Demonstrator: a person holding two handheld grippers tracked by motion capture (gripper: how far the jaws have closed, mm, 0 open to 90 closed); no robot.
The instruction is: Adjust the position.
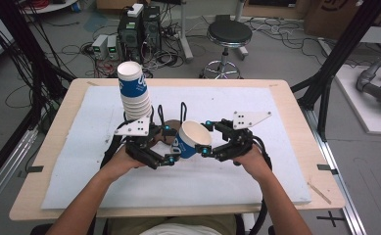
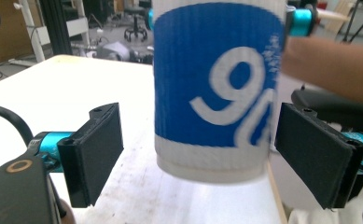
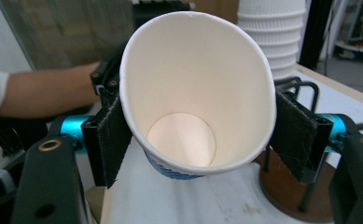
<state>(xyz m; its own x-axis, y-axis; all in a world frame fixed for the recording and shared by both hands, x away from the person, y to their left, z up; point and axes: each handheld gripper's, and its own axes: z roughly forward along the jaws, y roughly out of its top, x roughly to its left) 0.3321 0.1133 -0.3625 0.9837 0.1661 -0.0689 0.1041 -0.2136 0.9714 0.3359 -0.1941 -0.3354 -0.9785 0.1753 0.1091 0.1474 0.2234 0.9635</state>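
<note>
Cup: blue-and-white paper cup (image 1: 190,139) held above the middle of the white mat (image 1: 276,166), between the two grippers; tilted, its open mouth turned toward the right hand and its base toward the left

Right gripper: right gripper (image 3: 195,128) pinching the cup at the rim; both pads press the wall and the mouth is squeezed to an oval; the cup bottom shows straight down the jaws

Left gripper: left gripper (image 2: 198,154) spread; its pads stand either side of the cup's lower body, the right pad just beside the wall, the left pad clearly apart from it; no contact to be seen

Key relation: cup's long axis runs roughly from one hand to the other, base pointing into the left jaws; left gripper is the nearer one to the base, so a handover looks likely, needing only a closing squeeze

Around: stack of cups (image 1: 133,90) stands upright just behind the left gripper, leaning slightly; brown round stand (image 3: 286,186) with black wire loops on the mat below the held cup

In the way: stack is close to the left hand; a wide swing might knock it
</note>
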